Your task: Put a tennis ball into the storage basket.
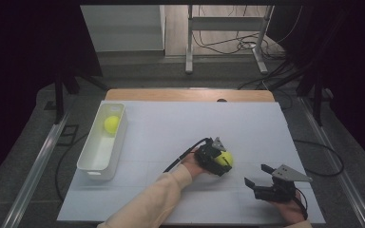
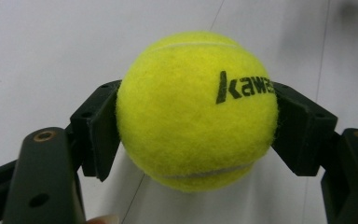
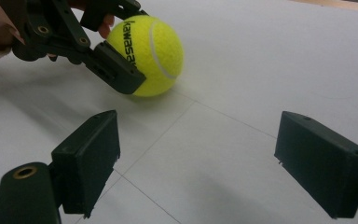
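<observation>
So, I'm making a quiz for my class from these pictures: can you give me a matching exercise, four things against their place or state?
Things:
1. left gripper
2. right gripper
3. tennis ball in the white bin
4. white bin

States or places:
A. open, holding nothing
B. at the table's left side
C. lying at the bin's far end
D. shut on the tennis ball with black lettering

Pairs: 1-D, 2-A, 3-C, 4-B

white table top (image 1: 180,128): white bin (image 1: 86,161) at left edge, tennis ball (image 1: 226,159) near middle.
</observation>
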{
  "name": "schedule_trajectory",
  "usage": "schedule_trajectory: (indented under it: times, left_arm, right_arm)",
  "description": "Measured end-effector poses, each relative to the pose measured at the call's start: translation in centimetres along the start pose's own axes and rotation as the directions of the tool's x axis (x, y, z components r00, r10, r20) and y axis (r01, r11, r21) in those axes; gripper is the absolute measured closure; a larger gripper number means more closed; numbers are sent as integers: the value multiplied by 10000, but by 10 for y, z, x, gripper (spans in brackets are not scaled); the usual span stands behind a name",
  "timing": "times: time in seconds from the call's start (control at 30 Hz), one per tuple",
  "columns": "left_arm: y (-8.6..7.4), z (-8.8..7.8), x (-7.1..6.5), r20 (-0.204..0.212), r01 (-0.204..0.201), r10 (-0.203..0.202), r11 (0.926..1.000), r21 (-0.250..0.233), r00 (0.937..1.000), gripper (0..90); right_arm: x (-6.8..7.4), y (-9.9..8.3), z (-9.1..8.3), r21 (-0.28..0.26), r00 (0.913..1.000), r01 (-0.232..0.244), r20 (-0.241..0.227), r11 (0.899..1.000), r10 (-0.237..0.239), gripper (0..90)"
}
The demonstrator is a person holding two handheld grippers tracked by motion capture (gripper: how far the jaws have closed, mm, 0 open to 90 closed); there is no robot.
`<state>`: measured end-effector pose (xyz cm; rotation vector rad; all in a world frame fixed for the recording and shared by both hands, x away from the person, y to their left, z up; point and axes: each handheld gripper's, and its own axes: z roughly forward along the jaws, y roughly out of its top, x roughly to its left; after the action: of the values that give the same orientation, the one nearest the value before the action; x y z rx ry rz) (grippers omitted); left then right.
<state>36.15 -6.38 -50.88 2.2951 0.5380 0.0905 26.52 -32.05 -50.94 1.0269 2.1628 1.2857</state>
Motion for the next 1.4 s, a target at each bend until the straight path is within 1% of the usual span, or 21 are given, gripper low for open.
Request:
schedule_trajectory:
  times: [0.03,0.07,0.23,0.4,0.43,0.5,0.6,0.9,1.1,1.27,1.3,1.4]
  left_arm:
    - [0,-1,0,7,14,-14,10000,-45,10000,260]
    - [0,-3,0,14,-74,74,10000,1,10000,260]
    - [-2,-8,1,-44,32,-32,10000,-83,10000,259]
    - [-5,-13,2,-86,168,-170,9997,-175,9998,259]
    - [-5,-14,2,-101,301,-304,9992,-264,9995,259]
    - [-6,-17,3,-126,325,-329,9991,-282,9994,259]
    - [-7,-21,3,-118,451,-457,9980,-451,9989,259]
    - [-10,-32,2,-136,483,-494,9964,-702,9987,259]
    - [-11,-39,0,-159,401,-416,9958,-821,9990,259]
    - [-11,-42,0,-122,476,-490,9944,-946,9987,259]
    - [-12,-44,1,-24,595,-600,9932,-997,9982,259]
    - [-12,-46,1,-1,658,-662,9923,-1054,9978,259]
  right_arm:
    - [0,0,0,1,10000,-4,5,10000,4,144]
    - [0,0,0,-1,10000,-5,6,10000,5,144]
    - [0,0,0,15,10000,26,3,10000,-26,144]
    - [0,0,0,22,10000,38,12,10000,-38,144]
    - [0,0,0,22,10000,38,15,10000,-38,144]
    - [0,0,0,27,10000,47,16,10000,-47,144]
    - [0,0,0,42,10000,87,13,10000,-88,144]
    - [1,0,1,75,9999,144,59,9999,-144,144]
    - [1,0,1,85,9999,152,79,9998,-152,144]
    - [1,0,0,96,9999,153,79,9998,-154,144]
    - [1,0,1,80,9998,161,77,9998,-161,144]
    - [1,0,0,75,9998,159,83,9998,-160,144]
